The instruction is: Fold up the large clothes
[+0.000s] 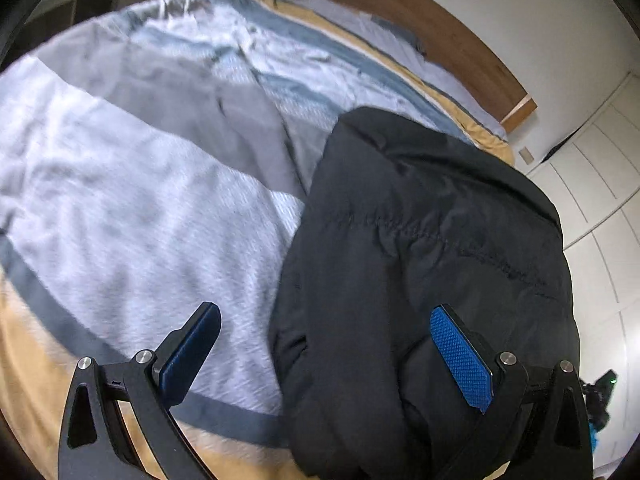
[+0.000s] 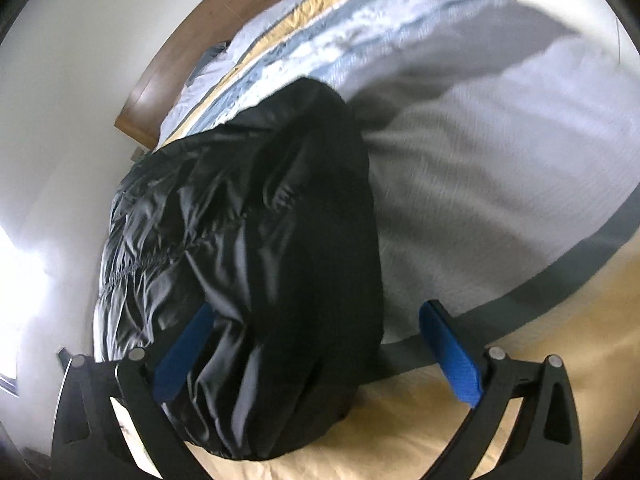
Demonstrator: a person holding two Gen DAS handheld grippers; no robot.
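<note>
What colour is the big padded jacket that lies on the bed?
Black, slightly shiny. The jacket shows best in the right wrist view.

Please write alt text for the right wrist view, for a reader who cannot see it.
A black puffy jacket lies bundled on a bed with a striped duvet, and the right gripper is open around its near end. A wooden headboard and a white wall lie beyond.

The black jacket (image 1: 420, 260) runs off the left wrist view's lower edge and hides the bed (image 1: 140, 200) beneath it; in the right wrist view, motion blur smears the striped bedding (image 2: 500, 168), and small objects beyond the headboard (image 2: 224, 12) stay unreadable.
</note>
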